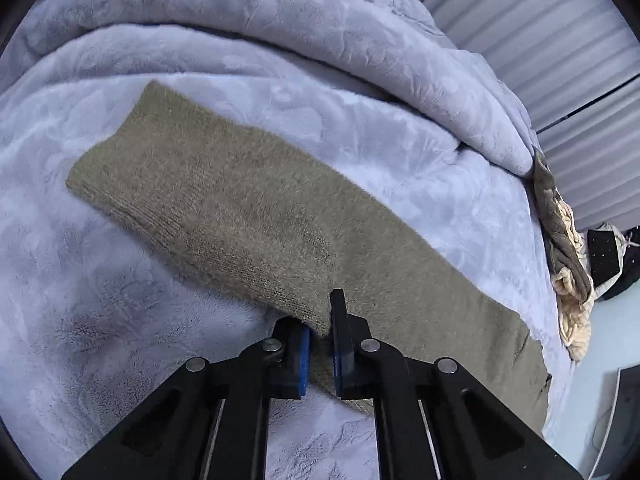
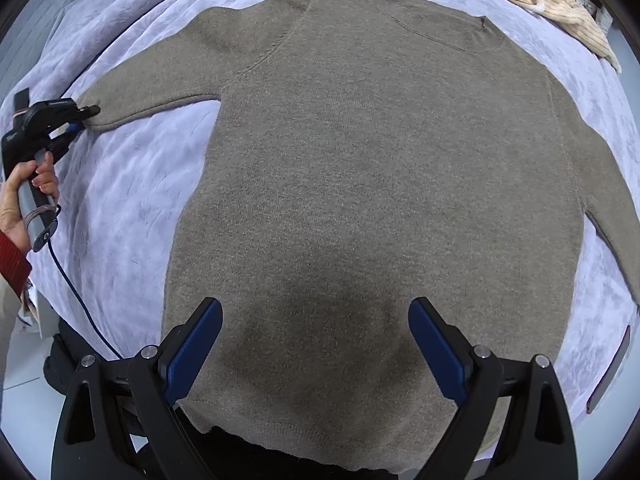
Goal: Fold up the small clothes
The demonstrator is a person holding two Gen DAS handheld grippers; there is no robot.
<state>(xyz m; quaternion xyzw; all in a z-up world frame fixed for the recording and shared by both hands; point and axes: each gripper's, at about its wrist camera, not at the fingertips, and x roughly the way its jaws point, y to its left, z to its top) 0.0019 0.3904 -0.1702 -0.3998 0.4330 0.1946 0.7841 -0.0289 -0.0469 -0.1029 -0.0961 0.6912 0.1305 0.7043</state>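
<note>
A taupe knit sweater point(image 2: 360, 160) lies flat on a lilac fleece blanket point(image 2: 132, 184), neckline at the far side and sleeves spread to both sides. My left gripper point(image 1: 320, 352) is shut on the cuff end of one sleeve point(image 1: 224, 200), its blue pads pinching the knit. In the right wrist view that same left gripper point(image 2: 82, 120) sits at the tip of the left sleeve, held by a person's hand point(image 2: 24, 192). My right gripper point(image 2: 315, 304) hangs open above the sweater's lower body, pointing down, with nothing between its fingers.
A cream striped garment point(image 2: 560, 0) lies at the bed's far right corner. More bunched clothes point(image 1: 560, 240) hang at the bed's edge. A thick fold of blanket point(image 1: 280, 20) rises behind the sleeve. A dark flat object point(image 2: 608, 368) rests at the right edge.
</note>
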